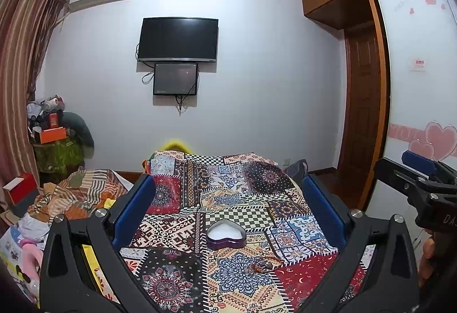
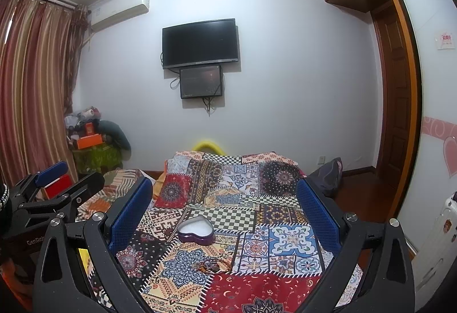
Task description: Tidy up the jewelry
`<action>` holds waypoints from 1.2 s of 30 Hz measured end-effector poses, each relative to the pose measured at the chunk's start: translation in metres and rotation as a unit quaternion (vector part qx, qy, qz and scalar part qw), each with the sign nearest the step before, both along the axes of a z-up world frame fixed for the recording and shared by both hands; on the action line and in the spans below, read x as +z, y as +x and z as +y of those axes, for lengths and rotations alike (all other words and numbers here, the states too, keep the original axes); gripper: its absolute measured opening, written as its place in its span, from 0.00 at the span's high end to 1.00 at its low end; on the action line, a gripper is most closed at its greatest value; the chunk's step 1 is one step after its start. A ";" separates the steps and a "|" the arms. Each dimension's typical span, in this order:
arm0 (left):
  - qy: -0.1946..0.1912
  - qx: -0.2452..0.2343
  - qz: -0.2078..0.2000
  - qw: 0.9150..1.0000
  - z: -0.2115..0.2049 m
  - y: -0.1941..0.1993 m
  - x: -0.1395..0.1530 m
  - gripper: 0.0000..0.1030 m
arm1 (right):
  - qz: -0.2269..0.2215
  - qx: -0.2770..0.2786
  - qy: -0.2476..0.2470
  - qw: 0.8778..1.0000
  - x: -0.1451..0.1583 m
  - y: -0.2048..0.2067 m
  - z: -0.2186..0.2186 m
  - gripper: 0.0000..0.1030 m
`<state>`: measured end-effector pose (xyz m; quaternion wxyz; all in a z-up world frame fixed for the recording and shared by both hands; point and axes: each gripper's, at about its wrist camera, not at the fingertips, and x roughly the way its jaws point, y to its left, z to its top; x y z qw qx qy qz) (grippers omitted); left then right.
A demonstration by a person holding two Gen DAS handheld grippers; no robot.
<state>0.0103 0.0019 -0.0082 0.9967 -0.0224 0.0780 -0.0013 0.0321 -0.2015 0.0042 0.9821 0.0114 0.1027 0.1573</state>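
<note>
Both grippers, left gripper (image 1: 228, 207) and right gripper (image 2: 224, 206), are held with fingers apart, empty. The jewelry (image 2: 211, 266), just before the heart-shaped box (image 2: 196, 231), is easily lost against the patterned bedspread (image 2: 285, 238) and mis-pinched.

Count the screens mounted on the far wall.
2. The large black TV hangs centred on the wall; the smaller dark monitor sits directly under it, cables dangling below. Both are off. None looks hidden.

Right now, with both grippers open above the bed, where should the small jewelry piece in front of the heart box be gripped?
Probably from above: the jewelry piece lies flat and loosely bunched on the patterned cloth, apart from the heart box. Pinch across its darker clump, not the thin strand trailing toward the right; finer detail is too small to tell.
</note>
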 end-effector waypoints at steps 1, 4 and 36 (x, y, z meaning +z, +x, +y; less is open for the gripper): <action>0.000 0.000 0.001 1.000 0.000 0.000 0.000 0.00 | 0.000 0.000 0.000 1.000 0.000 0.000 0.000 0.03; -0.001 0.001 0.003 1.000 0.000 0.001 -0.001 0.00 | 0.001 0.000 0.001 1.000 -0.002 -0.002 -0.001 0.03; -0.009 0.004 0.012 1.000 0.001 0.009 -0.002 0.00 | 0.014 0.000 0.003 1.000 -0.002 0.005 -0.001 0.03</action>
